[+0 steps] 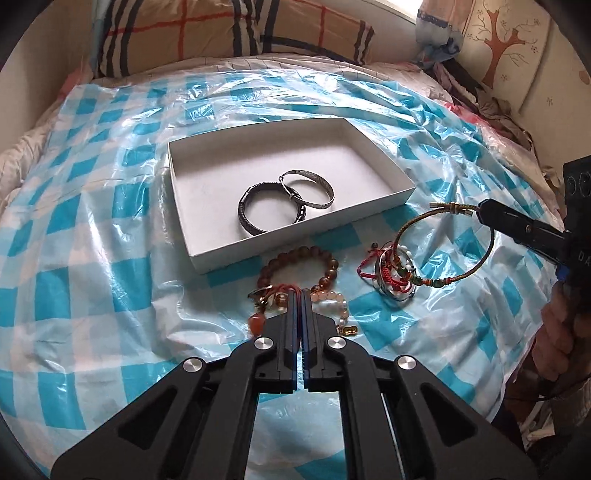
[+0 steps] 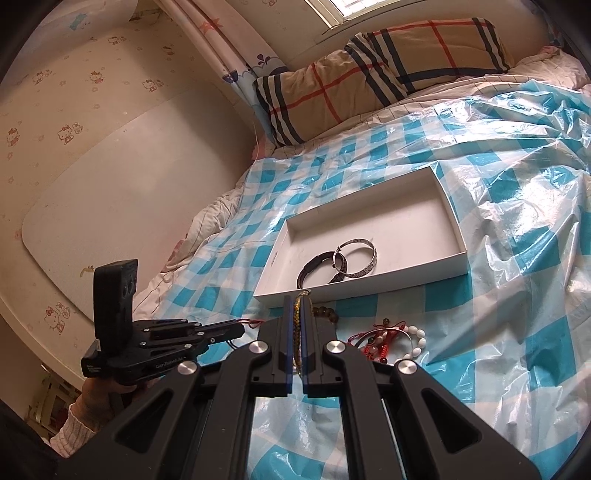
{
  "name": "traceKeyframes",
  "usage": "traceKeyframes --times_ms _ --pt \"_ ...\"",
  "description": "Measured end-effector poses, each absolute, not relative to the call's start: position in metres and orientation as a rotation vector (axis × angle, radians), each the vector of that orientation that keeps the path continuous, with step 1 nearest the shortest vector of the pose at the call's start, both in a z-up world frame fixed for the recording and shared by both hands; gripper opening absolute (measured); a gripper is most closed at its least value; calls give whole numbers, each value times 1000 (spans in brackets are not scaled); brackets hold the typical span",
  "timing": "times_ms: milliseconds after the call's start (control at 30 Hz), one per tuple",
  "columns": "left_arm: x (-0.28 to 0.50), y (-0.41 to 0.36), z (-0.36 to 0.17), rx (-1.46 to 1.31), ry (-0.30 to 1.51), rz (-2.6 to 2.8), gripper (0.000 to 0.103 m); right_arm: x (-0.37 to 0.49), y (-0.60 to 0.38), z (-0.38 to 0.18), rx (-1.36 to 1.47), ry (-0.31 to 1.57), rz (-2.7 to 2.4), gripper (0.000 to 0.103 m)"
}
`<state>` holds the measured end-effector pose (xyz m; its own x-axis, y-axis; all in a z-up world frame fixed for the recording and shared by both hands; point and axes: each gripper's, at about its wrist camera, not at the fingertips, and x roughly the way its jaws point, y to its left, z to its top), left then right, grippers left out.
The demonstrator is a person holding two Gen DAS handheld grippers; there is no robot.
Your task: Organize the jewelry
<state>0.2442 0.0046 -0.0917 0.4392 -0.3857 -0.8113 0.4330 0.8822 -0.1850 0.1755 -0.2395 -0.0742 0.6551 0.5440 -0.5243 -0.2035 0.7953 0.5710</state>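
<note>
A white shallow box (image 1: 295,238) (image 2: 362,286) lies on the checked plastic sheet, holding a dark bangle (image 1: 255,212) (image 2: 314,267) and a silver bangle (image 1: 314,188) (image 2: 364,258) that overlap. My right gripper (image 1: 479,211) (image 2: 297,301) is shut on a green-gold braided cord bracelet (image 1: 452,205) (image 2: 296,325), whose loop hangs above the sheet right of the box. My left gripper (image 1: 301,293) (image 2: 242,328) is shut on the red cord (image 1: 282,288) (image 2: 254,324) of a brown bead bracelet (image 1: 295,258), just in front of the box.
A tangle of red cord bracelets with white beads (image 1: 395,273) (image 2: 388,343) lies right of the brown beads. Peach and pearl beads (image 1: 332,297) sit under the left fingers. A plaid pillow (image 1: 229,33) (image 2: 369,70) is behind the box. Clothes pile (image 1: 491,107) at far right.
</note>
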Motion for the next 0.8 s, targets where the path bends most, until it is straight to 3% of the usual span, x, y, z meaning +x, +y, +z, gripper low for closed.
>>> traceKeyframes --times_ms 800 --pt "241 -13 -54 -77 812 -487 2 193 -239 -71 500 706 444 4"
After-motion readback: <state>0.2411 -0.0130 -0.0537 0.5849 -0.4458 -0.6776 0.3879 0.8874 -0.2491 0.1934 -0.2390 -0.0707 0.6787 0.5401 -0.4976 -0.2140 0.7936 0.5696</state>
